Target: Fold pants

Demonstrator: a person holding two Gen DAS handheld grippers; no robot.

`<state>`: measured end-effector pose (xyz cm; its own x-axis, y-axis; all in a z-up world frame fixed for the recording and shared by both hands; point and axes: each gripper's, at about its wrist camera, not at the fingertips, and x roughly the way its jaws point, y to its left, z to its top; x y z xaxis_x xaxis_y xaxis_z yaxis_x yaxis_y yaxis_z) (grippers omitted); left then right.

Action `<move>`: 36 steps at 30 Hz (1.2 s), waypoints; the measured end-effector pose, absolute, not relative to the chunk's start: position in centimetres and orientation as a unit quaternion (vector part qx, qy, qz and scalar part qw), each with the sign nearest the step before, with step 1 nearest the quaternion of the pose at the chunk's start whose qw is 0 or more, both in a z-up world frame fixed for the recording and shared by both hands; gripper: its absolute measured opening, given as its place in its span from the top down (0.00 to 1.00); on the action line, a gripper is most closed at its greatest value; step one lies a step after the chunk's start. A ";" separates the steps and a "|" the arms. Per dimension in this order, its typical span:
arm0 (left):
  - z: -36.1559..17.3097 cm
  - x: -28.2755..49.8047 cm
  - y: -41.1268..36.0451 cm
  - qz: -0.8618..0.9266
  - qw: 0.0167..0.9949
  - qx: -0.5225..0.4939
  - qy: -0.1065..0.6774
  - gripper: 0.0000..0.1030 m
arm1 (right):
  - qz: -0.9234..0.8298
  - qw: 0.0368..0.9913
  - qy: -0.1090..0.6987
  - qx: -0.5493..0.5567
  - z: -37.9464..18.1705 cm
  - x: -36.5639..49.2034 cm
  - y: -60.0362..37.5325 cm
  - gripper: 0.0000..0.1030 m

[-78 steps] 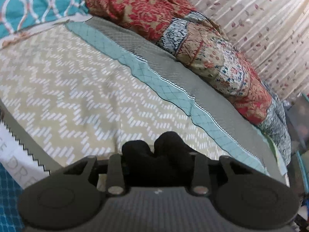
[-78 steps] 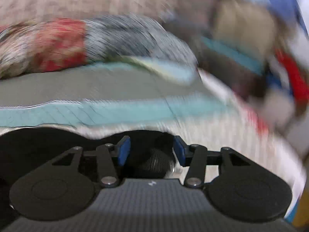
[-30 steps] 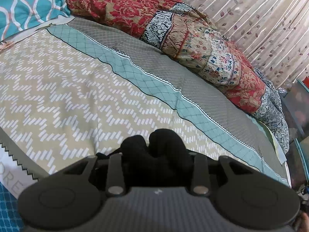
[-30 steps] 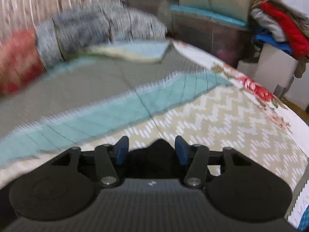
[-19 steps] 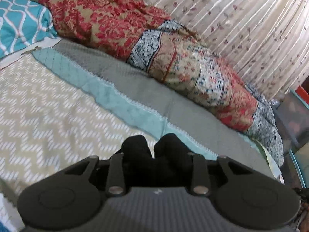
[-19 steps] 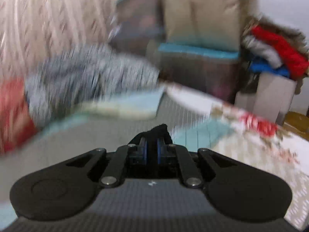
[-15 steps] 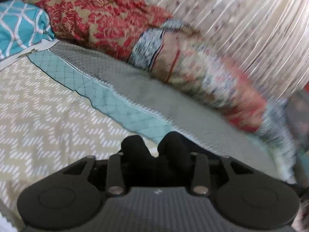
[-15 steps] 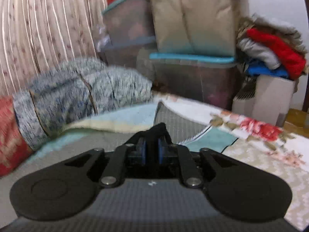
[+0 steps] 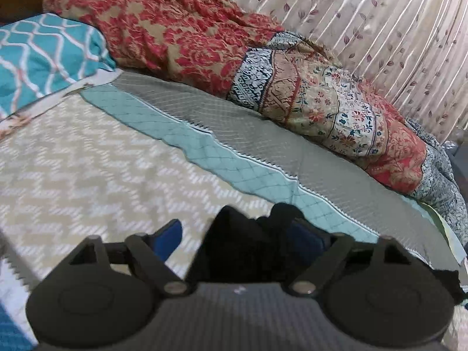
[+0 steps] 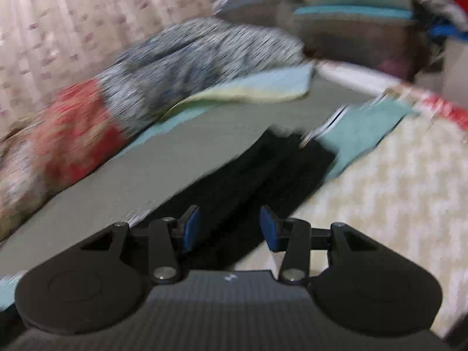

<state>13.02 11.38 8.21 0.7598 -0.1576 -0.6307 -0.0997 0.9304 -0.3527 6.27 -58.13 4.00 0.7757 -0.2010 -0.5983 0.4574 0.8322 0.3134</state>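
The black pants [image 9: 251, 251] bunch up between the jaws of my left gripper [image 9: 238, 231]. Those jaws are opening wide: the left blue pad [image 9: 169, 238] stands clear of the cloth, while the right pad is half hidden behind it. In the blurred right wrist view the pants [image 10: 272, 169] lie stretched out on the bed, running forward from my right gripper [image 10: 229, 229]. Its jaws are opening too, and the blue pads [image 10: 190, 231] stand apart from the cloth lying between them.
The bed cover [image 9: 87, 175] has a beige zigzag field, a teal band and a grey band. A rolled red patchwork quilt [image 9: 321, 99] lines the far side under a curtain. A teal pillow [image 9: 44, 55] lies far left. Storage boxes [image 10: 351, 29] stand beyond the bed's end.
Both grippers were shut on black cloth and have opened. The left pads have spread wide. The right view has tipped down, and the pants now lie along the bed ahead.
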 end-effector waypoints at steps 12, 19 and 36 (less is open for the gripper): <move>3.3 9.5 11.8 -0.047 0.876 -0.197 0.438 0.12 | -0.264 0.863 0.277 0.329 0.3 7.5 -64.4 0.54; 2.8 8.5 9.3 -0.034 0.886 -0.108 0.449 0.68 | -0.308 0.869 0.260 0.287 1.4 9.8 -64.5 0.97; 5.2 2.7 10.3 -0.048 0.902 -0.146 0.403 0.47 | -0.162 0.919 0.258 0.251 6.7 -0.9 -53.4 0.57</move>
